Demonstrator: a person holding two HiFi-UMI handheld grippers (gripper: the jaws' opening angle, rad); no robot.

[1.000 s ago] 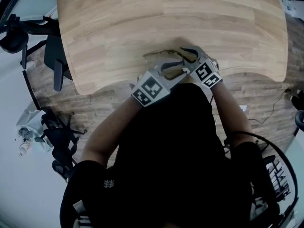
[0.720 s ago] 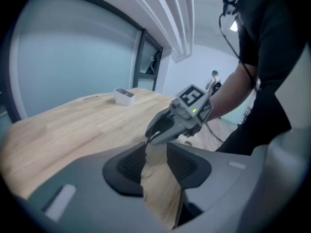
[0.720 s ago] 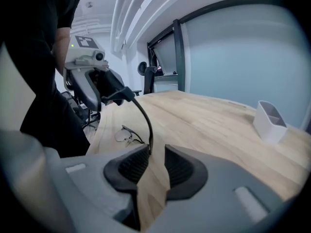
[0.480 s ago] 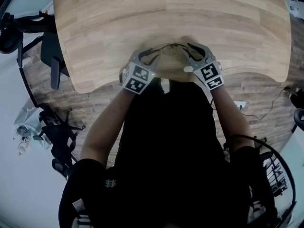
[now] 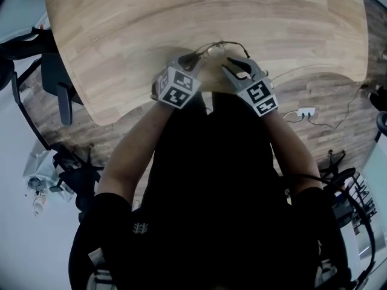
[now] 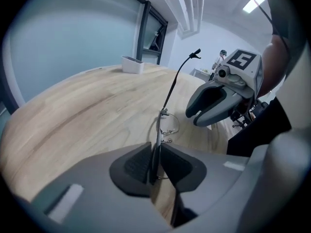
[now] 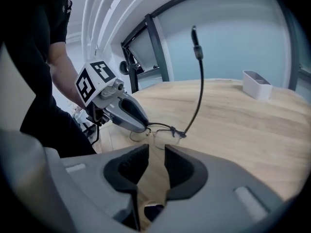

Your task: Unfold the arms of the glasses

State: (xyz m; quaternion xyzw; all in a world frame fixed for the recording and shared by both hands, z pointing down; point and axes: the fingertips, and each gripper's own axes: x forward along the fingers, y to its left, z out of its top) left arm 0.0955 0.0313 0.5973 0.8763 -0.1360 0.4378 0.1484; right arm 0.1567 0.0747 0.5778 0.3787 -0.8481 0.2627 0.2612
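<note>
Thin wire-framed glasses [image 5: 219, 47] lie on the wooden table [image 5: 121, 23] near its front edge. One arm [image 7: 197, 76] stands up from the frame's far end. In the left gripper view, my left gripper [image 6: 154, 161] is closing its jaws on the frame's near end, and the thin dark wire [image 6: 156, 144] is pinched between the pads. The lenses [image 6: 168, 125] lie just beyond. My right gripper [image 7: 156, 161] hovers a little short of the glasses [image 7: 160, 130], its jaws apart with nothing between them. Seen from the head, the left gripper [image 5: 188, 59] and right gripper [image 5: 237, 66] flank the glasses.
A small white tray [image 6: 132, 64] stands far across the table, also seen as the white tray [image 7: 256, 85]. An office chair [image 5: 57, 80] stands left of the table. A power strip [image 5: 304, 112] lies on the floor to the right. My torso is against the curved front edge.
My left gripper came down and forward to the left end of the glasses and closed on it. The right gripper shifted only slightly beside the glasses.
</note>
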